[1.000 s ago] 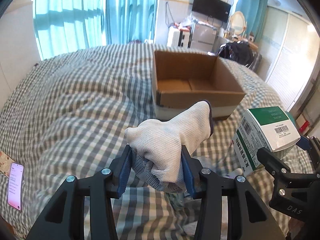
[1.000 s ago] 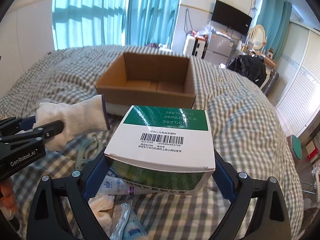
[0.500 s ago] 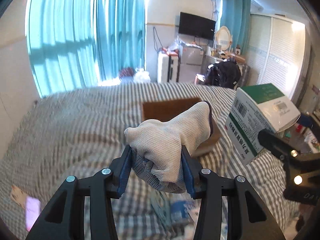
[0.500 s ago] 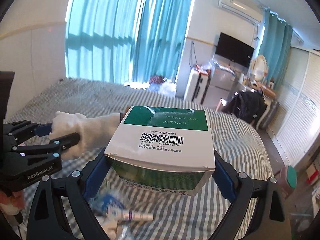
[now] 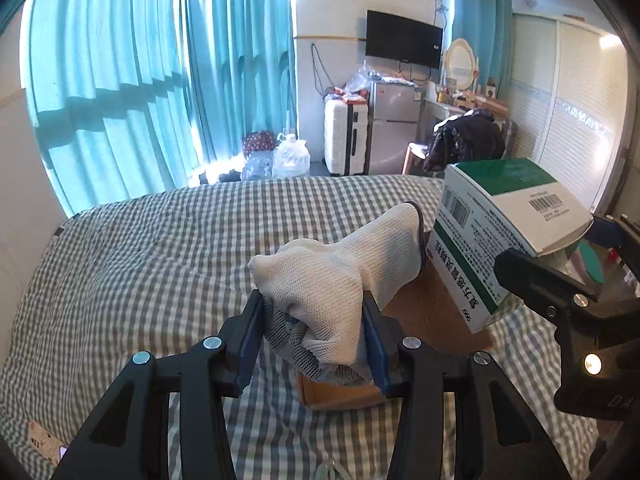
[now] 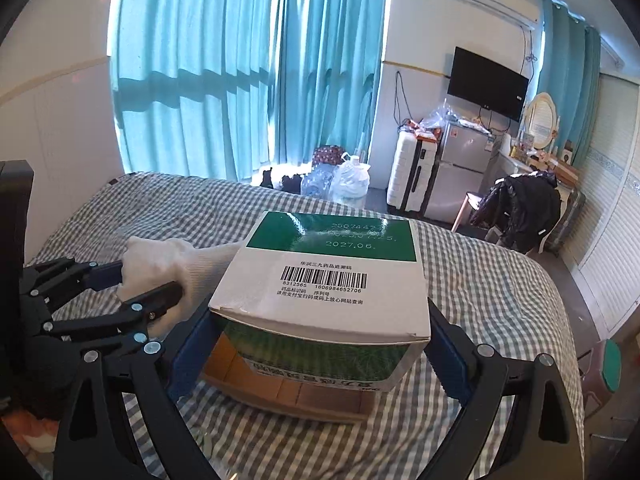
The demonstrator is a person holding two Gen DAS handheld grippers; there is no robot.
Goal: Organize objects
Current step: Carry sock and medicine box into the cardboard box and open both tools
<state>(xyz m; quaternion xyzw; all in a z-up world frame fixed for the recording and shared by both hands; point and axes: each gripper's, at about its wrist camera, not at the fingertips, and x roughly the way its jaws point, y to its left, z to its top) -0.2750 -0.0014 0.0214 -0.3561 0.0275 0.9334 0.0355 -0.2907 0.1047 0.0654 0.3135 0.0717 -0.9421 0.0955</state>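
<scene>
Looking at cloth, card and plastic.
Showing a rough white knit glove (image 5: 332, 280), a glossy green-and-white paperboard medicine box (image 6: 332, 280), a matt brown corrugated cardboard box (image 6: 288, 396), soft checked cotton bedding (image 5: 140, 272), and matt black plastic gripper fingers (image 5: 248, 332).

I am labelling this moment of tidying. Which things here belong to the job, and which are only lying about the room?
Belong to the job:
- white knit glove, in left gripper
- green-and-white medicine box, in right gripper
- open cardboard box on the bed

Lying about:
- white suitcase
- small fridge
- wall television
- oval mirror
</scene>
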